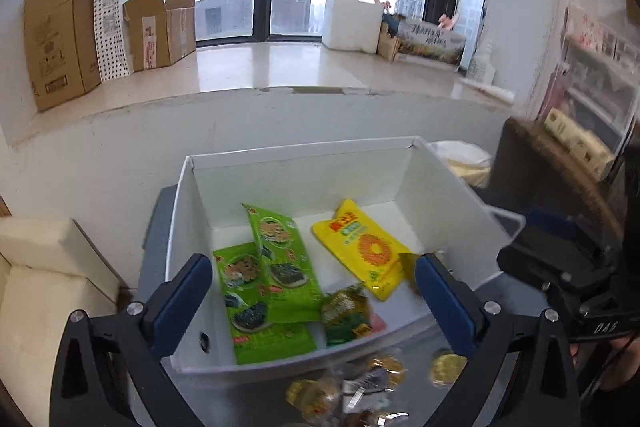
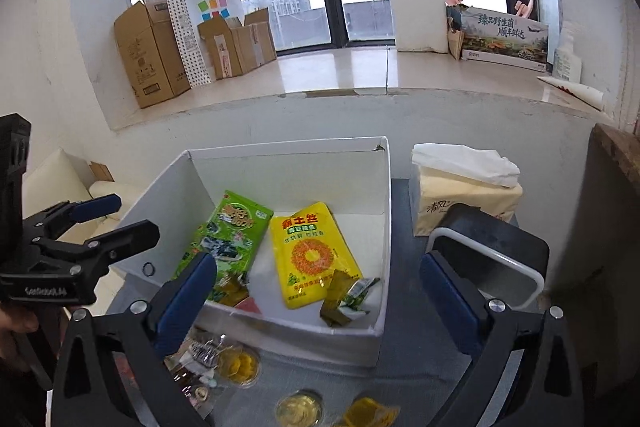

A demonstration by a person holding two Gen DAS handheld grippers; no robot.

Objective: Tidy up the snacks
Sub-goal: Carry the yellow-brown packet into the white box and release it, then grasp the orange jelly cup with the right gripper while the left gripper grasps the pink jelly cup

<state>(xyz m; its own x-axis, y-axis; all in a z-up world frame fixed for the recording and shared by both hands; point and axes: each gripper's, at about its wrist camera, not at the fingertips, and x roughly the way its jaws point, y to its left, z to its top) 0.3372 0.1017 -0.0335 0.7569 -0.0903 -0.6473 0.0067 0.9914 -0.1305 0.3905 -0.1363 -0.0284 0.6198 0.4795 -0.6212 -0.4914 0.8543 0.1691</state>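
A white open box (image 1: 440, 187) (image 2: 382, 211) stands on the grey table. In it lie green seaweed snack packs (image 1: 276, 267) (image 2: 232, 231), a yellow packet (image 1: 368, 251) (image 2: 312, 255) and small green wrapped snacks (image 1: 344, 315) (image 2: 344, 301). Loose small snacks (image 1: 360, 383) (image 2: 236, 363) lie on the table in front of the box. My left gripper (image 1: 314, 303) is open and empty, above the box's near edge; it also shows at the left of the right wrist view (image 2: 108, 223). My right gripper (image 2: 318, 303) is open and empty, over the box's near edge.
A tissue pack (image 2: 464, 195) stands right of the box, and a dark container with a white rim (image 2: 496, 259) sits near it. Cardboard boxes (image 2: 152, 55) and a paper bag (image 2: 200, 27) stand on the window sill behind. A cream cushion (image 1: 48, 267) lies to the left.
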